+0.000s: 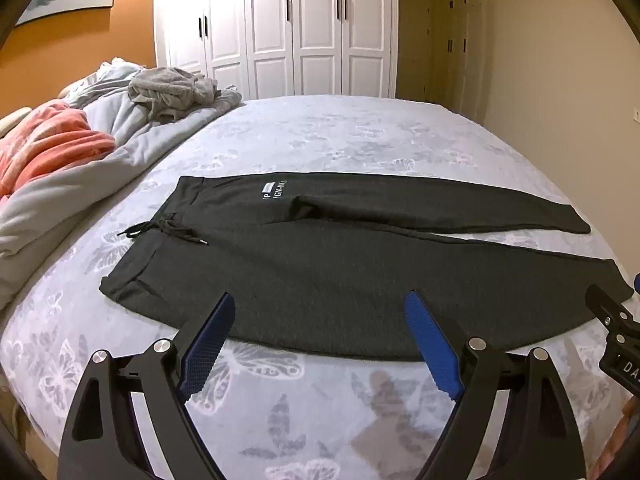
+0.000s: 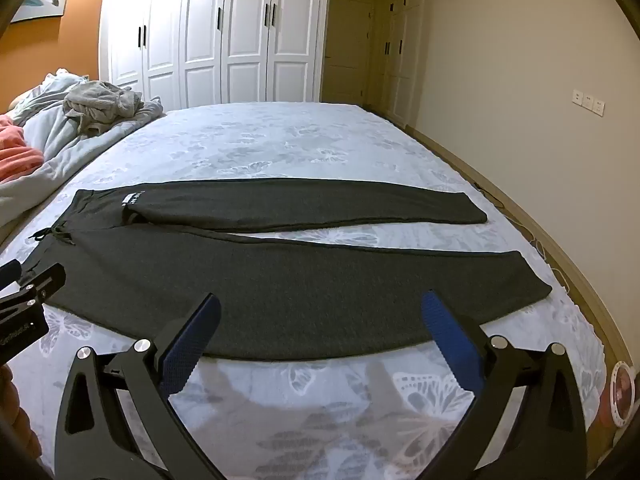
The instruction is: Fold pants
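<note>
A: Setting? A bed (image 1: 360,140) with a butterfly-print sheet; white wardrobe (image 1: 276,28) behind, rumpled bedding (image 1: 80,140) at its left side.

B: The pants (image 1: 320,264), dark grey, lie flat across it, legs apart, waistband leftward.

A: Left claw (image 1: 320,320)?

B: Spread wide, holding nothing, at the near edge of the pants.

A: Right claw (image 2: 320,316)?

B: Likewise wide and unladen.

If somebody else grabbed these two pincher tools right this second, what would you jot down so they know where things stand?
Left gripper: open, empty, above the near edge of the dark charcoal knit sweatpants.
Right gripper: open, empty, near the same edge, further toward the cuffs.
Sweatpants: spread flat on the pale butterfly-print bedsheet, waistband at left, legs slightly apart running right.
Done: laid out flat only.
Left: every fold, probably starting by bringing one leg over the other.
</note>
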A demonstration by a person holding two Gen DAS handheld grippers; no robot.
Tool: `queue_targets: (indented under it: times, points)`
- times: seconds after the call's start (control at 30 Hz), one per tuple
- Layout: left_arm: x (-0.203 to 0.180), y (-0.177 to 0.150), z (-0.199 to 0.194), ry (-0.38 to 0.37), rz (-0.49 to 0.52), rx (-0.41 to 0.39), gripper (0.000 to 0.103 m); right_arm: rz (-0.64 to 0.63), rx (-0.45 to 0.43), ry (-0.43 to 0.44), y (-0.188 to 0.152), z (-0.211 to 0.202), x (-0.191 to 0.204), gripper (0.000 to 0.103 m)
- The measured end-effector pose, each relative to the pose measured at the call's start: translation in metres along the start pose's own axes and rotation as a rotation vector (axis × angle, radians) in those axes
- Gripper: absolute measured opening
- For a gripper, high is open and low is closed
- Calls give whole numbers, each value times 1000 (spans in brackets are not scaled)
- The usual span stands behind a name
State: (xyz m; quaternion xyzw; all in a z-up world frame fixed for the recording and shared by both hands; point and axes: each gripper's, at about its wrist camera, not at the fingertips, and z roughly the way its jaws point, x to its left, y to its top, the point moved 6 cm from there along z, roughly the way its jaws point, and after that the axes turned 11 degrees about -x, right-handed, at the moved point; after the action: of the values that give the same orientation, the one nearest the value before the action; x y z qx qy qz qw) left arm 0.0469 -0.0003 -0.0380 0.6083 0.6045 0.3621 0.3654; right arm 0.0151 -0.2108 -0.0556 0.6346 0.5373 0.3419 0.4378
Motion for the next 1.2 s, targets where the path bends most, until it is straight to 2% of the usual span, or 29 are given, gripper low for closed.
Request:
queue_targets:
  times: [0.07, 0.1, 0.17, 1.2]
  points:
    - [1, -1, 2, -5, -5, 10, 84, 0, 1, -1, -1, 0, -1, 98]
    - [-1, 1, 0, 9, 19, -15, 84, -2, 2, -1, -1, 0, -1, 98]
    - [-2, 1, 0, 10, 27, -15, 84, 0, 0, -2, -1, 0, -1, 98]
    - [-4, -1, -1, 7, 39, -20, 84, 10, 13, -9, -3, 3, -7, 98]
